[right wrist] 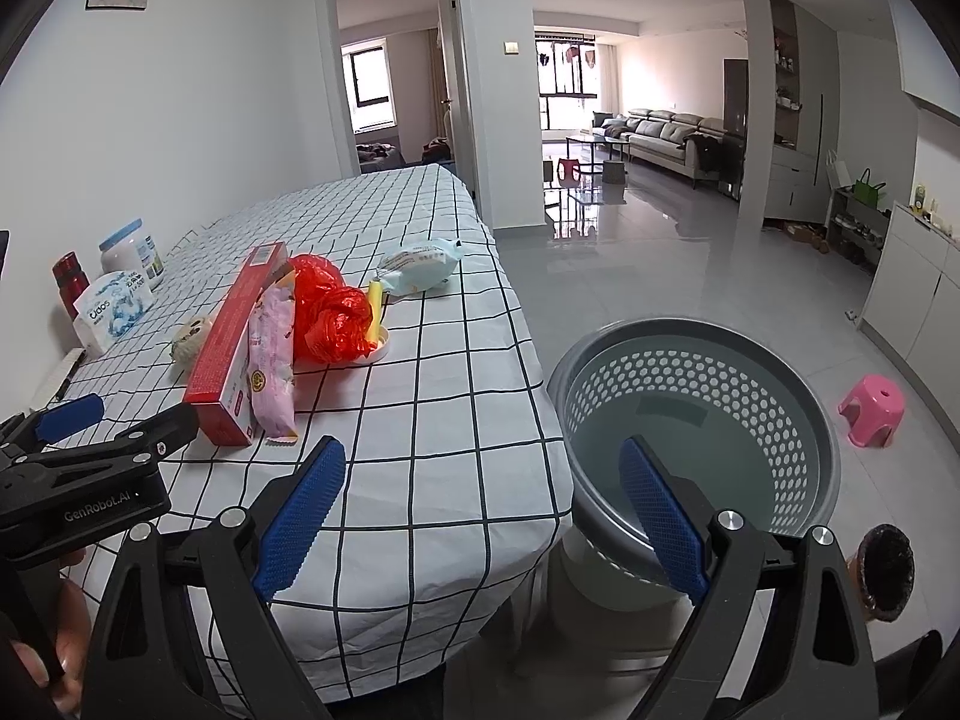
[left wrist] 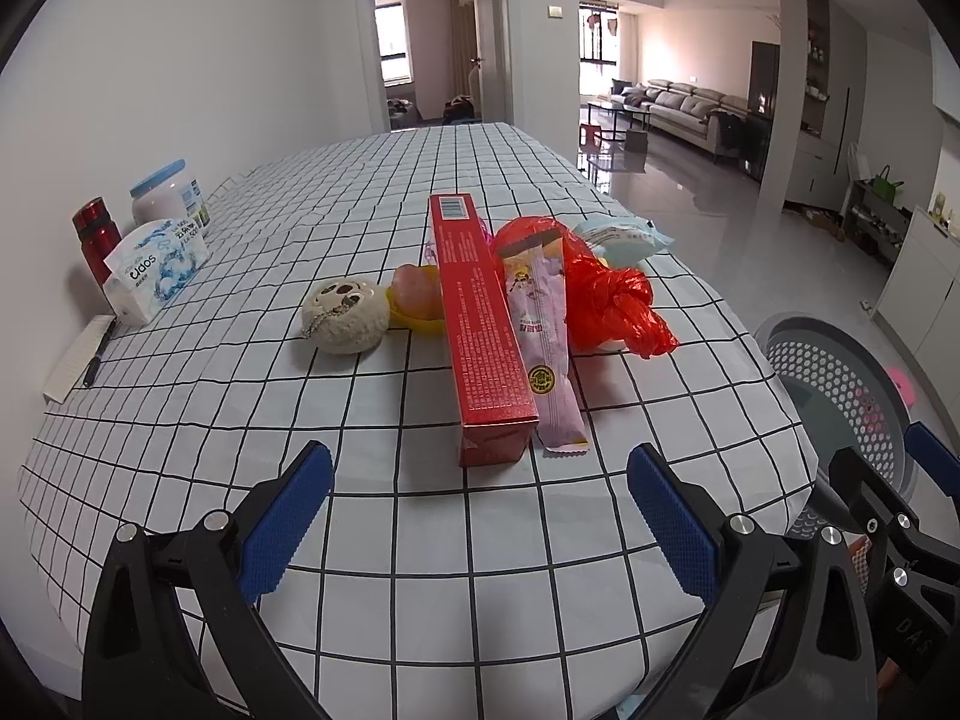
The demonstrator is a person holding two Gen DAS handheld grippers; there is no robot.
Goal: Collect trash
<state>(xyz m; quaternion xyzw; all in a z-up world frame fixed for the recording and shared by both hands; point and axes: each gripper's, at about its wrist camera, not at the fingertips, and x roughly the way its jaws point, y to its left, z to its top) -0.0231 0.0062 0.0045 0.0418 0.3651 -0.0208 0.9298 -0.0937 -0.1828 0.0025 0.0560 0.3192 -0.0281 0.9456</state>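
A long red box (left wrist: 477, 324) lies on the checked tablecloth (left wrist: 360, 540), with a pink snack wrapper (left wrist: 543, 348) beside it, a knotted red plastic bag (left wrist: 606, 294) and a pale blue wipes pack (left wrist: 624, 234) behind. My left gripper (left wrist: 480, 516) is open and empty, just short of the red box's near end. My right gripper (right wrist: 480, 510) is open and empty, over the table's right edge next to the grey perforated bin (right wrist: 696, 414). The box (right wrist: 231, 348), wrapper (right wrist: 273, 354), bag (right wrist: 327, 312) and wipes pack (right wrist: 420, 267) also show in the right wrist view.
A plush ball (left wrist: 345, 315) and a yellow dish with a peach thing (left wrist: 417, 297) lie left of the box. A tissue pack (left wrist: 153, 267), red flask (left wrist: 96, 237), white jar (left wrist: 171, 195), notepad and pen (left wrist: 90, 354) stand by the wall. A pink stool (right wrist: 873, 408) sits on the floor.
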